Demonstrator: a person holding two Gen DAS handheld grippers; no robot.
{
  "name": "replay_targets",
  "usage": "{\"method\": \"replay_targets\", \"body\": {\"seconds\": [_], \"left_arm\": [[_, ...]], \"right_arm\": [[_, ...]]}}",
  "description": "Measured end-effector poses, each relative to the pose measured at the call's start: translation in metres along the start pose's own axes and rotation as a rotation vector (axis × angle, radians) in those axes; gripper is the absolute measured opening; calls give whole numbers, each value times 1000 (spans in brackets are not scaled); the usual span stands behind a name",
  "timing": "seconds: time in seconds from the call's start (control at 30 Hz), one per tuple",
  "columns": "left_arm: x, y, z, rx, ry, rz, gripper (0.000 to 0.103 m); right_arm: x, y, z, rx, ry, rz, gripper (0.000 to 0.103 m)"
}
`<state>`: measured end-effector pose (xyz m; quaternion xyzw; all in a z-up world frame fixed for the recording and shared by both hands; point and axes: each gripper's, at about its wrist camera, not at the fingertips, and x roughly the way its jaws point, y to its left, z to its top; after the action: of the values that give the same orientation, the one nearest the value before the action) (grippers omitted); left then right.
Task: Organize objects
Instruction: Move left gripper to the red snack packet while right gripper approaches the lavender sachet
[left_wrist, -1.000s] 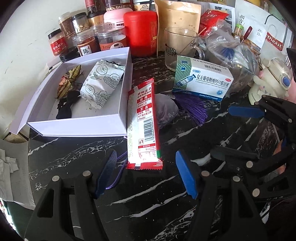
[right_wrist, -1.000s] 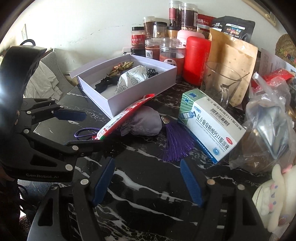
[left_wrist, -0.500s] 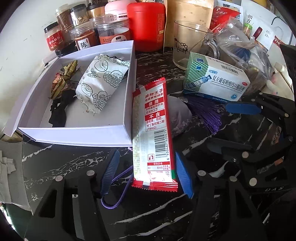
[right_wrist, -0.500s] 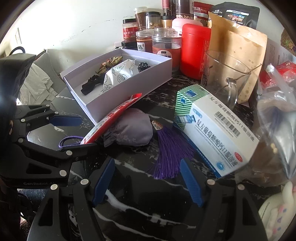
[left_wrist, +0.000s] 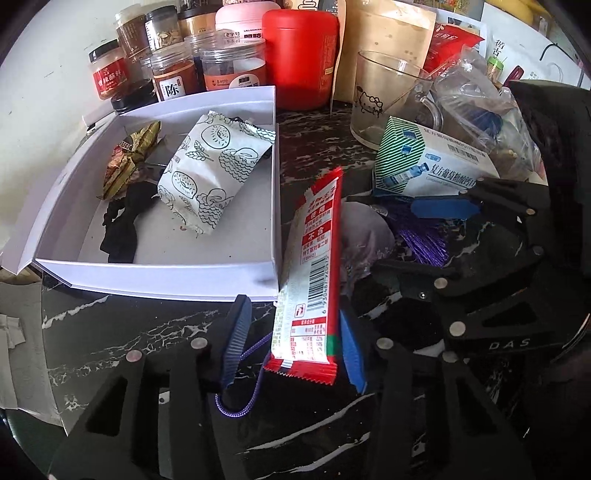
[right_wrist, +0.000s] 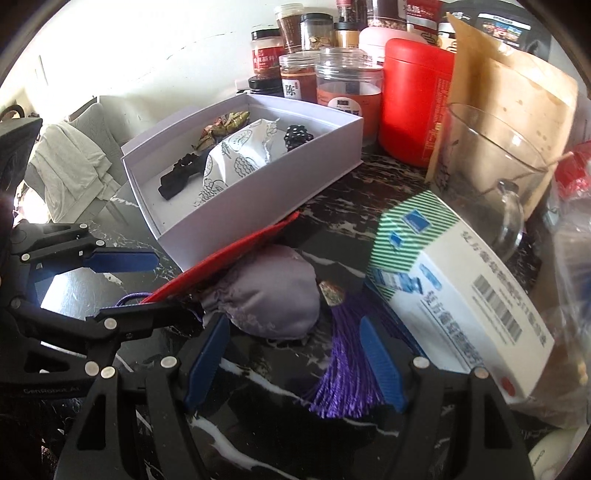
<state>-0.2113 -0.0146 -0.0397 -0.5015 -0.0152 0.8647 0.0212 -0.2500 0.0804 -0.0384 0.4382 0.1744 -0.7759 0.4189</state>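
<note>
The left gripper (left_wrist: 291, 343) stands spread around the near end of a glossy red-and-white crinkle-edged snack packet (left_wrist: 314, 280), which leans on a soft grey-purple fabric pouch (right_wrist: 266, 295) beside the white cardboard box (left_wrist: 166, 277). The right gripper (right_wrist: 295, 363), fingers parted and grasping nothing, straddles the pouch's silky purple tassel (right_wrist: 343, 373) on black marble-patterned tabletop (left_wrist: 122, 328).

Both cameras sit low and close over the dark marbled surface (left_wrist: 122, 325), each looking forward between its own claw's fingers toward the back wall. The left view faces the white box (left_wrist: 155, 277) head-on; the right looks from further right. Both share the box (right_wrist: 258, 206) and medicine carton (right_wrist: 461, 295).
</note>
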Motion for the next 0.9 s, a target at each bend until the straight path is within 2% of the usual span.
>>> {"method": "replay_targets", "body": {"seconds": [0.2, 0.3, 0.33, 0.37, 0.4, 0.47, 0.63, 0.9], "left_arm": [[4, 11, -8, -19, 15, -9, 42], [4, 15, -11, -27, -1, -84, 42], [6, 17, -11, -41, -4, -118, 41], [8, 18, -12, -55, 1, -130, 39], [10, 19, -13, -61, 4, -138, 34], [11, 17, -14, -56, 7, -148, 27], [7, 9, -18, -22, 0, -148, 18], [-5, -5, -29, -6, -7, -144, 18]], "right_arm": [[16, 5, 8, -3, 17, 32, 74], [20, 3, 11, 26, 11, 57, 74], [21, 2, 11, 32, 5, 66, 70], [22, 3, 11, 34, 2, 81, 61], [22, 4, 11, 35, 2, 102, 57], [21, 5, 10, 38, 1, 106, 54], [13, 8, 2, 32, -6, 94, 43], [-1, 20, -15, 3, -2, 96, 42]]}}
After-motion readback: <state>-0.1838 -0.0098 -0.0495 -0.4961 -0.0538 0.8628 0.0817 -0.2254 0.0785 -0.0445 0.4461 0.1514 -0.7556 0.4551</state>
